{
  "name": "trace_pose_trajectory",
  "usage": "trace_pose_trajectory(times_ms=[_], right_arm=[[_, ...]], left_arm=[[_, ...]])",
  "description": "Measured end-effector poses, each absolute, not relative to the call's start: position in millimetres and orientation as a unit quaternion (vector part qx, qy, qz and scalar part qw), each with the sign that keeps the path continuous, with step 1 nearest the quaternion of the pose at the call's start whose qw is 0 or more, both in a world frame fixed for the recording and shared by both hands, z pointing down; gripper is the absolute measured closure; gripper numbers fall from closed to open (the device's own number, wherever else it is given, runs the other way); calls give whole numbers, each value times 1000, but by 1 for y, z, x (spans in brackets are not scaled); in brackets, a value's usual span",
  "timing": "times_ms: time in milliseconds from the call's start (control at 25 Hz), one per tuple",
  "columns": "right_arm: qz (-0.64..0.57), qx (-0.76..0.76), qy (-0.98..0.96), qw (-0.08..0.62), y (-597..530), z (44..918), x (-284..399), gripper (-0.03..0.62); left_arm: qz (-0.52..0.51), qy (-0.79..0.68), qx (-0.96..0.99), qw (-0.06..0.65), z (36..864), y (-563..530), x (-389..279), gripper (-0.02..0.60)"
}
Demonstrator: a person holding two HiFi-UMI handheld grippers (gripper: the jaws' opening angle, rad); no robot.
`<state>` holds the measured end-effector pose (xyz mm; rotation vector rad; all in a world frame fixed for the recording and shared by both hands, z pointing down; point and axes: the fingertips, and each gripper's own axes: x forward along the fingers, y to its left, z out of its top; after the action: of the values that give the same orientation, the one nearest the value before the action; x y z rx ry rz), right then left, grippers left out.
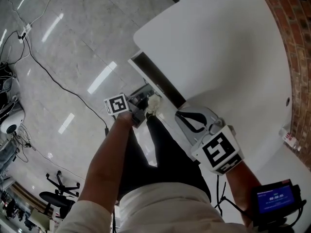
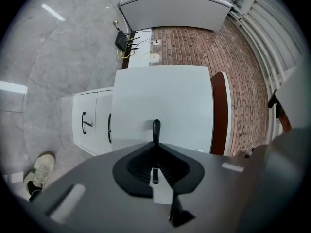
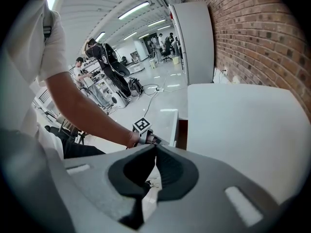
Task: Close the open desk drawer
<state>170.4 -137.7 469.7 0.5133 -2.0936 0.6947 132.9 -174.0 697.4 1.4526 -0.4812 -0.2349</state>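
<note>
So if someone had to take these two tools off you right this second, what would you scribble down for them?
Left gripper: jaws shut, holding nothing, at the near end of the drawer front; I cannot tell if it touches.
Right gripper: jaws shut, holding nothing, by the near edge of the desk top.
Done: nothing that shows; the drawer stands partly open, a dark gap under the desk top.
Left: probably push the front in with the left gripper until the gap closes.

Head view looks steeply down; all three views share the desk
</note>
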Motion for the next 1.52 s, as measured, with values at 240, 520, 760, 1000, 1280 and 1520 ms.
trace_pose_trajectory(times_ms=[240, 520, 760, 1000, 1280, 1520], right_arm=[[278, 190, -840, 425, -130, 489, 167, 588], [279, 182, -836, 436, -130, 494, 166, 588], [280, 176, -834, 442, -130, 496, 163, 588], [285, 174, -832, 443, -129, 500, 165, 588], [291, 171, -828, 447, -128, 502, 167, 588], [292, 171, -828, 446, -133, 503, 166, 588]], left_arm=[[-107, -203, 671, 705, 710, -189, 158, 560], [-128, -188, 680, 697, 706, -213, 179, 560], [-148, -173, 684, 693, 697, -225, 198, 560], [-157, -164, 689, 688, 693, -237, 214, 560], [-168, -162, 687, 688, 691, -246, 224, 560], [-168, -156, 688, 689, 690, -247, 225, 560]])
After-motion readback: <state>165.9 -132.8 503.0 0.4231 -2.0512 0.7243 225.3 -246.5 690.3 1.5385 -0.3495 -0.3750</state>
